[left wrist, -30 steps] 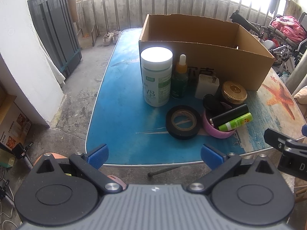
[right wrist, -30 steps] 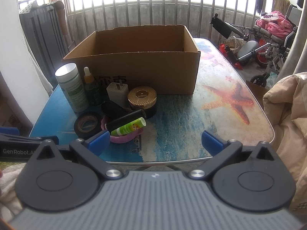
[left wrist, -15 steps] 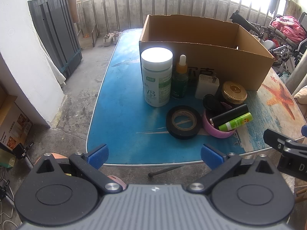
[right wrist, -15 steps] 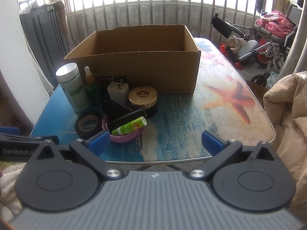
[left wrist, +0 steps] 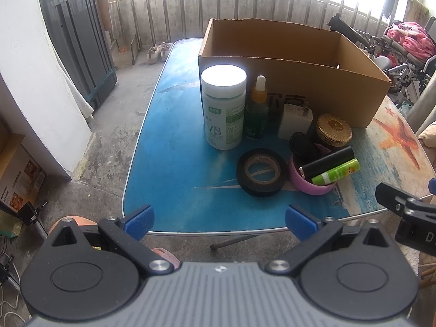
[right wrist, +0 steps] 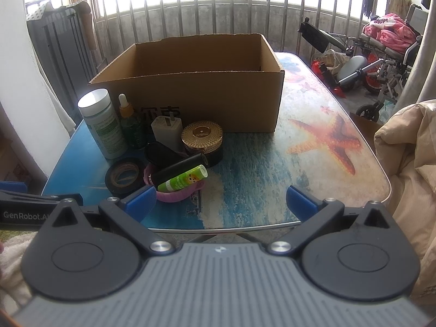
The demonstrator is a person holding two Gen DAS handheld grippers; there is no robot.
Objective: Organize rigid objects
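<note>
Left wrist view: left claw [left wrist: 219, 222] spread wide, empty, at worktop [left wrist: 169, 163] edge; white bottle [left wrist: 223, 106], dropper bottle [left wrist: 256, 109], black tape roll [left wrist: 261, 172] before cardboard box [left wrist: 294, 81].

Right wrist view: right claw [right wrist: 220, 200] spread wide, empty; pink ring [right wrist: 177, 194] carrying green tube [right wrist: 183, 182], beside gold-lidded jar [right wrist: 202, 140].

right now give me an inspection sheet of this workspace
surface: blue sea-print table, starfish side bare.
job's things: open brown cardboard box; in front, white-capped bottle, green dropper bottle, white charger, gold-lidded jar, black tape roll, pink ring carrying black tube and green tube.
clutter: nothing seen.
grippers: left gripper, right gripper open, empty, at the near edge.
cables: white cable on floor.
surroundings: railing, wheelchair, dark cabinet.
</note>
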